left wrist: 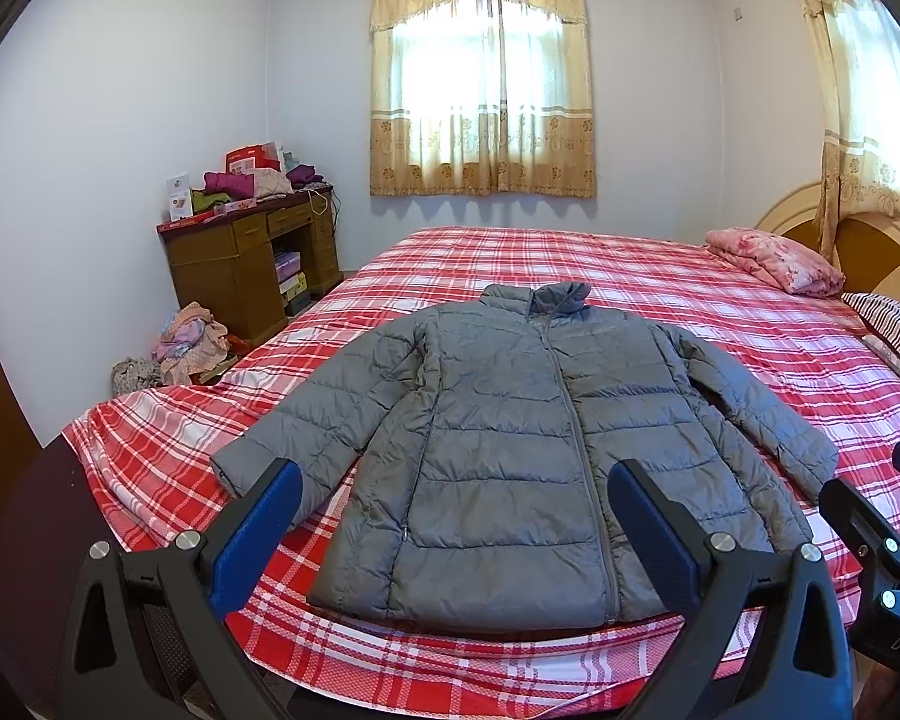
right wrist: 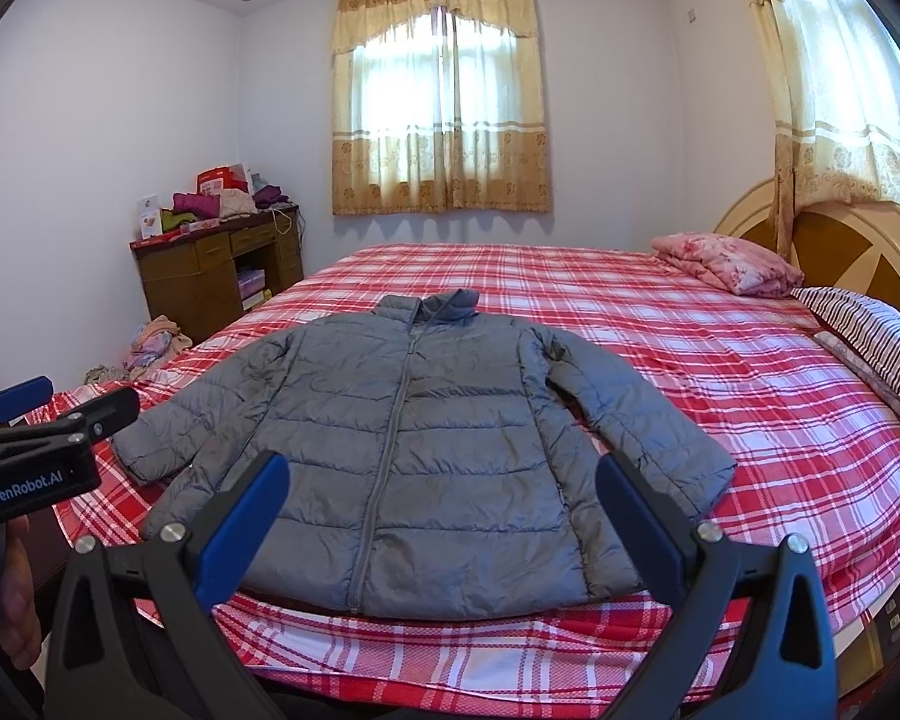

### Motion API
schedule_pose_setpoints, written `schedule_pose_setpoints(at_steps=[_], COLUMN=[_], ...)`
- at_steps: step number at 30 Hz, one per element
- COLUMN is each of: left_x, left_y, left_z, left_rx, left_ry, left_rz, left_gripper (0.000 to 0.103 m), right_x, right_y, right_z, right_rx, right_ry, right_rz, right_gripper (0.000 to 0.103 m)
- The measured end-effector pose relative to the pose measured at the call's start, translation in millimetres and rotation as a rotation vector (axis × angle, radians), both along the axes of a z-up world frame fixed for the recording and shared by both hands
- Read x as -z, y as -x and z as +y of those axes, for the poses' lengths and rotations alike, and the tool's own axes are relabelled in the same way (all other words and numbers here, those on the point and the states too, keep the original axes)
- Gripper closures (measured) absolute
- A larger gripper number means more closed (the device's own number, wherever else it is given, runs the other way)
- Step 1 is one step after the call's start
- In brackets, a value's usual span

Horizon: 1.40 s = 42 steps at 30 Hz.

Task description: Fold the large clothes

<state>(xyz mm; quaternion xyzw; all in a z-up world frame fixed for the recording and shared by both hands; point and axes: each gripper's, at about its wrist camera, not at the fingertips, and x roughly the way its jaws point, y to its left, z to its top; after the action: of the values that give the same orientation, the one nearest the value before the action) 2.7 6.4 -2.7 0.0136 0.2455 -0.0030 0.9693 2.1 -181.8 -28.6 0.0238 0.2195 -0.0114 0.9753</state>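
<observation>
The grey jacket (left wrist: 510,450) lies flat and zipped on the red checked bed (left wrist: 720,312), collar away, sleeves spread; its hem sits just beyond the spread fingers of the left gripper (left wrist: 456,522) and right gripper (right wrist: 441,516); both hover released, holding nothing, apart from the cloth.

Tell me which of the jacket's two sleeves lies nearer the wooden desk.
The sleeve on the picture's left of the grey jacket, pointing toward the bed's desk-side corner. The other sleeve reaches toward the striped pillow.

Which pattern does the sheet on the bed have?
The bed sheet has a red, white and pink plaid check, clearest in the right wrist view.
</observation>
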Motion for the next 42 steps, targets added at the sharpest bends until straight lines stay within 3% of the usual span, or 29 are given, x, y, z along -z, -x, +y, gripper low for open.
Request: schedule_pose_setpoints(at_steps=[42], left_x=[0.9], left_y=[-2.1], left_z=[1.3], left_rx=[0.0], left_ry=[0.002], left_rz=[0.001], left_gripper=[0.001], right_x=[12.7], right_y=[-0.6], right_z=[5.6], right_rx=[-0.007], right_ry=[-0.011], right_rz=[0.023], right_gripper=[0.0])
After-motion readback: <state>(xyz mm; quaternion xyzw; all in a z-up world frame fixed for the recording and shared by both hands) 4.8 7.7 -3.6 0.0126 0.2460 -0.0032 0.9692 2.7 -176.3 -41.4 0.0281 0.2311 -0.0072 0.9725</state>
